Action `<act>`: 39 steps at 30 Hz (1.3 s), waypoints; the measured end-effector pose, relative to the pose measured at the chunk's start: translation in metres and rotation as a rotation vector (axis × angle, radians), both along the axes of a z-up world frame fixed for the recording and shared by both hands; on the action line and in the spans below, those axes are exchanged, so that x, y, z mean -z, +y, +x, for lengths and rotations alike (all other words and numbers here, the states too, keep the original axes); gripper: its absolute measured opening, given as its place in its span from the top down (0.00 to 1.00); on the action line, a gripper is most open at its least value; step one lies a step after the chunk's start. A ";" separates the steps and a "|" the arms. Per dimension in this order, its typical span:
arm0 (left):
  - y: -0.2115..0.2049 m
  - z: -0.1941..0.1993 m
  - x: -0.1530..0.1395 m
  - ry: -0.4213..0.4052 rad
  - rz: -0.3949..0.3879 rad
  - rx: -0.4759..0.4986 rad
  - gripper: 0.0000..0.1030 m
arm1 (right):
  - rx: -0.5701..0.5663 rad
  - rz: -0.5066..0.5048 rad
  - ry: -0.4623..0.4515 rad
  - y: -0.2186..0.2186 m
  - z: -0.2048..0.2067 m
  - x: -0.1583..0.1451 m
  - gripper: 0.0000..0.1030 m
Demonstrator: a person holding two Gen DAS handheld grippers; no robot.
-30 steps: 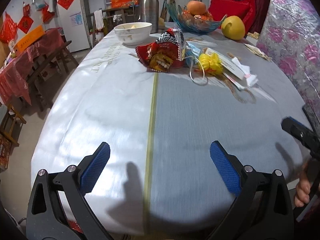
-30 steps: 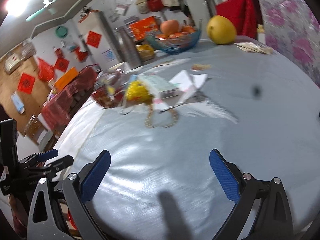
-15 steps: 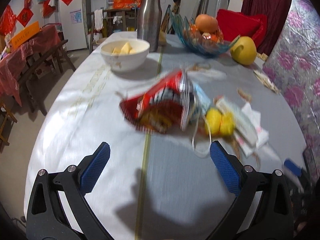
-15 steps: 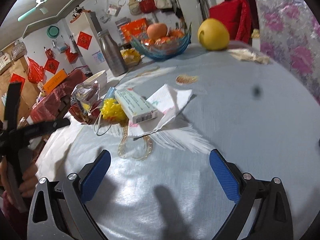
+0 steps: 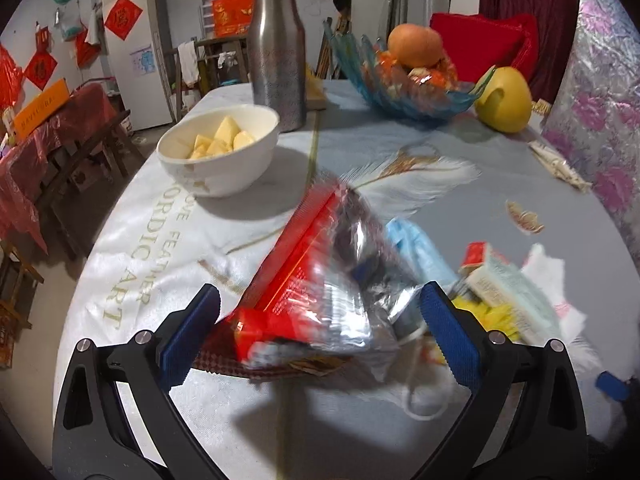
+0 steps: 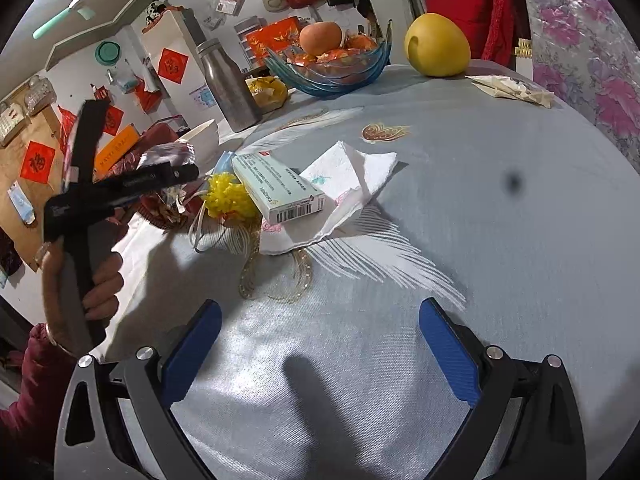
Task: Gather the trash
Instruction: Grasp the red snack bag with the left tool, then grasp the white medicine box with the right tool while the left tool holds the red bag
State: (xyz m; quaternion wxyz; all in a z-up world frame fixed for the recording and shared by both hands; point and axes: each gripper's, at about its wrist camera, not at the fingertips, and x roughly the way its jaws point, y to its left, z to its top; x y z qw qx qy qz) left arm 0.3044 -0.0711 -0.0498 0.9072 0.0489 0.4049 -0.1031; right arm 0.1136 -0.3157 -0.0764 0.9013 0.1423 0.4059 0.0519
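The step in hand looks like the first pick: the left gripper (image 5: 320, 332) stands with jaws spread wide around the red and silver snack wrapper (image 5: 320, 280), which lies on the table (image 5: 440, 420) between its blue pads, at 5 o'clock from the white bowl (image 5: 218, 148), so the next move calls for closing squarely on the crinkly foil. The right gripper (image 6: 320, 352) hangs released over bare cloth, the carton (image 6: 276, 188) and tissue (image 6: 348, 184) at its 12 o'clock. Compared with half a second ago, the left gripper has advanced until the wrapper fills its mouth
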 end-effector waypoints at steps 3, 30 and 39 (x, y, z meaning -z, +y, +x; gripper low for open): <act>0.011 -0.003 0.006 0.010 -0.013 -0.005 0.07 | -0.003 -0.008 0.000 0.001 0.000 0.000 0.05; 0.075 -0.008 0.014 0.053 -0.120 -0.172 0.18 | -0.096 -0.008 -0.039 0.020 0.070 -0.031 0.19; 0.074 -0.004 0.014 0.061 -0.137 -0.135 0.38 | -0.119 -0.091 0.038 0.033 0.118 -0.006 0.30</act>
